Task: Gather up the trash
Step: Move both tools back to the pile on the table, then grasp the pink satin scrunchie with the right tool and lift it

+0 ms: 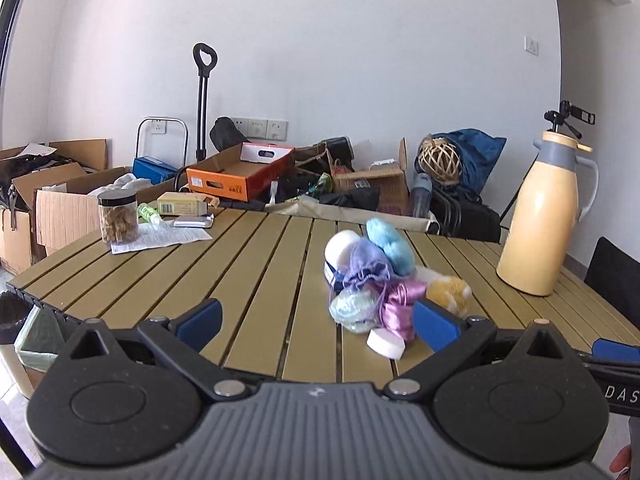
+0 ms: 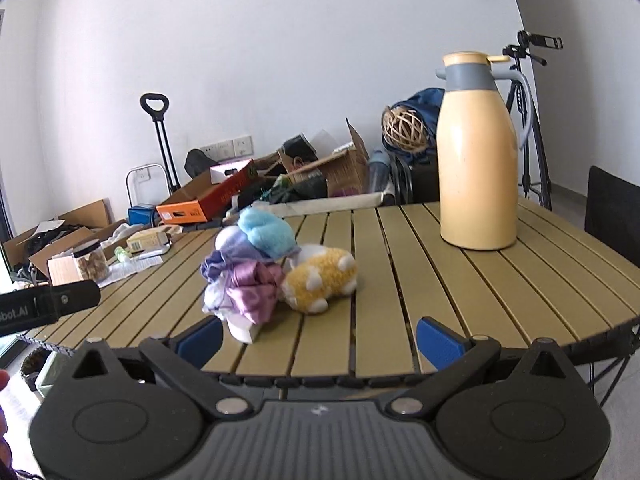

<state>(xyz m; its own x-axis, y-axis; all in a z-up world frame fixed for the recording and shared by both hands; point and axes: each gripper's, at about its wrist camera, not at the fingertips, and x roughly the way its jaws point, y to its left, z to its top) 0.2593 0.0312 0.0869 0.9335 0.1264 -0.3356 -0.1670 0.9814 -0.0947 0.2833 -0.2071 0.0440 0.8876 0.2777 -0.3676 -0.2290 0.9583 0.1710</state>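
A small heap lies in the middle of the slatted table (image 1: 248, 264) (image 2: 420, 280): a blue fluffy ball (image 1: 390, 244) (image 2: 266, 232), a purple mesh pouch (image 1: 366, 264) (image 2: 224, 264), a pink satin cloth (image 1: 400, 304) (image 2: 254, 288), a pale crumpled wrapper (image 1: 354, 308), a white disc (image 1: 386, 343) and a yellow plush toy (image 1: 450, 292) (image 2: 320, 280). My left gripper (image 1: 316, 322) stands open just short of the heap, its right pad beside the pink cloth. My right gripper (image 2: 320, 340) is open near the table's front edge, below the heap.
A tall yellow jug (image 1: 546, 216) (image 2: 476, 152) stands at the table's right. A jar (image 1: 118, 218), a small box (image 1: 182, 204) and papers sit at the far left. Cardboard boxes (image 1: 240, 172) and clutter fill the floor behind. A lined bin (image 1: 38, 344) is below the left edge.
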